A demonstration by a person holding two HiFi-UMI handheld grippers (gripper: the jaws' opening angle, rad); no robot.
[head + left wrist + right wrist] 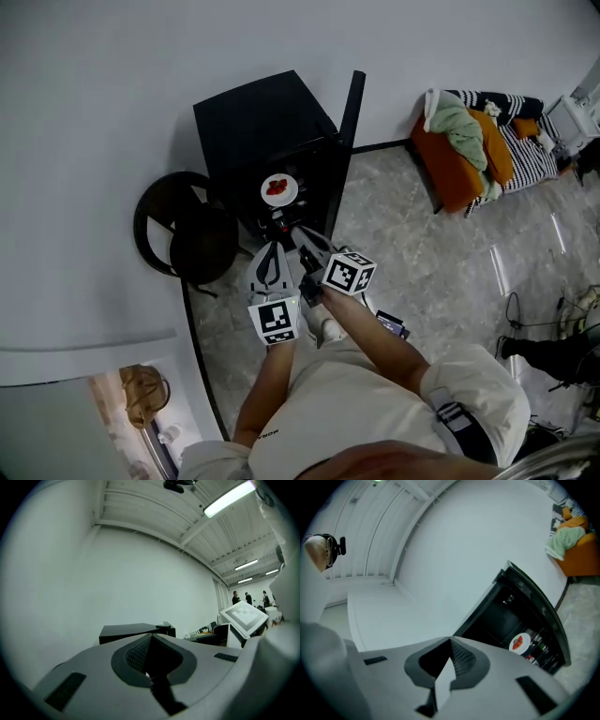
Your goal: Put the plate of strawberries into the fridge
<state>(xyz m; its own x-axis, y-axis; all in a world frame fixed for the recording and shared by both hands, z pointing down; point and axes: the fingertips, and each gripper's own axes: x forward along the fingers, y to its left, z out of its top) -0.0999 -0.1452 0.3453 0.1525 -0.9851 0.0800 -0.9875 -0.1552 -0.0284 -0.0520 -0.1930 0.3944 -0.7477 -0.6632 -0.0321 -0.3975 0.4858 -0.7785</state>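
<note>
We are looking down on the black fridge (267, 122), which is standing against the wall with its door (349, 112) hanging wide open to the right, leaving the shelves free to reach. We are holding both tools level in front of that opening and apart from it. The left hand-held gripper (150, 635) is showing its jaws pressed together on nothing, and the right hand-held gripper (451, 641), rolled to one side, is likewise closed and empty. The white plate (279, 190) is sitting flat on a shelf inside the fridge, toward the shelf's front edge, so the strawberries (277, 187) are lying heaped on it. We are judging the placing done, with the door not yet shut
</note>
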